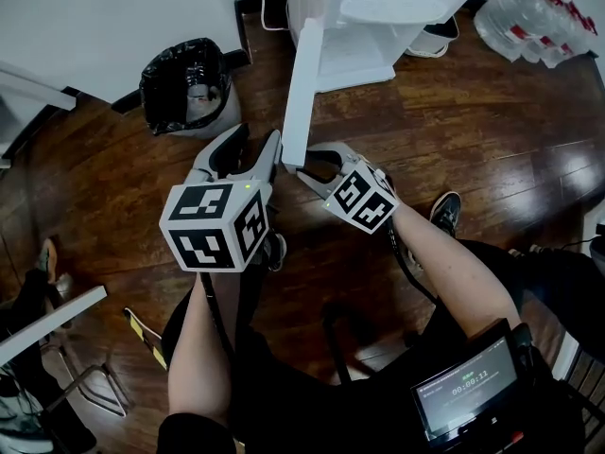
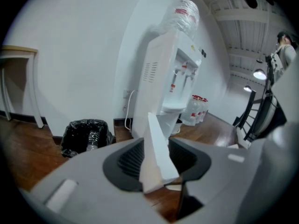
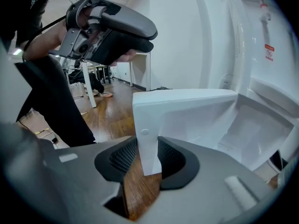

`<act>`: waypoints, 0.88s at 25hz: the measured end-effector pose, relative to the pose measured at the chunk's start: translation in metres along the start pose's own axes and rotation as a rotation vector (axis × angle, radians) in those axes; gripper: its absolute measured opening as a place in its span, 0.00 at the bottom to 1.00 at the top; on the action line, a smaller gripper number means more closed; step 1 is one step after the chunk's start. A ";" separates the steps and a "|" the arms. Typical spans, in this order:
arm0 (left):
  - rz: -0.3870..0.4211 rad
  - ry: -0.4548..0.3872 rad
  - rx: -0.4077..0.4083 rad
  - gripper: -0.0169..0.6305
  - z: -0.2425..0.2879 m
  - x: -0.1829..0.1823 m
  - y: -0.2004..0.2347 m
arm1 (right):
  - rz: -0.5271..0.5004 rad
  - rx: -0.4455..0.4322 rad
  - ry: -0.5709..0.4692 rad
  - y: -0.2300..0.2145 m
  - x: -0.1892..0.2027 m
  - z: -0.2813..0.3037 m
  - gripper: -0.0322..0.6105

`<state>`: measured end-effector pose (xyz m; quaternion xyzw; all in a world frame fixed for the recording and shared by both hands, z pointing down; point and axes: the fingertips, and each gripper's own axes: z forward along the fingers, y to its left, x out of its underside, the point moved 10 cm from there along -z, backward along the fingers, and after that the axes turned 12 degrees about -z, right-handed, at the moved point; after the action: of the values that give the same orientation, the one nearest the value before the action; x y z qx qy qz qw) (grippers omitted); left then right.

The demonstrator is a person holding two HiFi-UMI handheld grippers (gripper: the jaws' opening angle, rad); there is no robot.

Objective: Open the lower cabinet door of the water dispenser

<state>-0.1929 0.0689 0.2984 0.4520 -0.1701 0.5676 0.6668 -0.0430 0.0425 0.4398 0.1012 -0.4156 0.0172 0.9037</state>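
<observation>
The white water dispenser (image 1: 369, 8) (image 2: 168, 69) stands against the wall, and its lower cabinet door (image 1: 298, 93) (image 2: 156, 157) (image 3: 187, 111) is swung out towards me. The inside of the cabinet (image 3: 261, 125) shows white. My right gripper (image 1: 304, 162) (image 3: 148, 160) is shut on the door's free edge, with a dark pad on either face. My left gripper (image 1: 260, 132) (image 2: 156, 164) is on the door's left side. Its jaws stand wide and open around the same edge. It also shows in the right gripper view (image 3: 112, 29), held in a hand.
A black-lined waste bin (image 1: 186, 83) (image 2: 86, 134) sits left of the dispenser by the wall. Packs of water bottles (image 1: 529, 17) (image 2: 196, 108) lie to its right. A table (image 2: 18, 55) stands far left. My shoe (image 1: 446, 211) and a screen (image 1: 468, 386) are near me.
</observation>
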 end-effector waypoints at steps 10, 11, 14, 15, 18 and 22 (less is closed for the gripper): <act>-0.050 -0.023 -0.006 0.31 -0.013 -0.006 0.018 | -0.012 0.022 -0.028 0.002 -0.026 0.028 0.26; -0.054 -0.025 -0.011 0.31 -0.014 -0.007 0.020 | -0.010 0.023 -0.029 0.001 -0.028 0.030 0.26; -0.057 -0.030 -0.021 0.31 -0.017 -0.009 0.026 | -0.004 0.023 -0.036 0.001 -0.033 0.038 0.27; -0.056 -0.030 -0.023 0.31 -0.018 -0.009 0.028 | -0.002 0.023 -0.040 0.001 -0.035 0.041 0.27; -0.054 -0.024 -0.032 0.31 -0.018 -0.010 0.035 | -0.003 0.020 -0.050 0.000 -0.040 0.049 0.27; -0.057 -0.025 -0.034 0.31 -0.018 -0.015 0.041 | -0.001 0.010 -0.065 -0.003 -0.047 0.058 0.27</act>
<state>-0.2392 0.0720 0.2949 0.4522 -0.1750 0.5396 0.6883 -0.1165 0.0309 0.4411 0.1064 -0.4447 0.0155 0.8892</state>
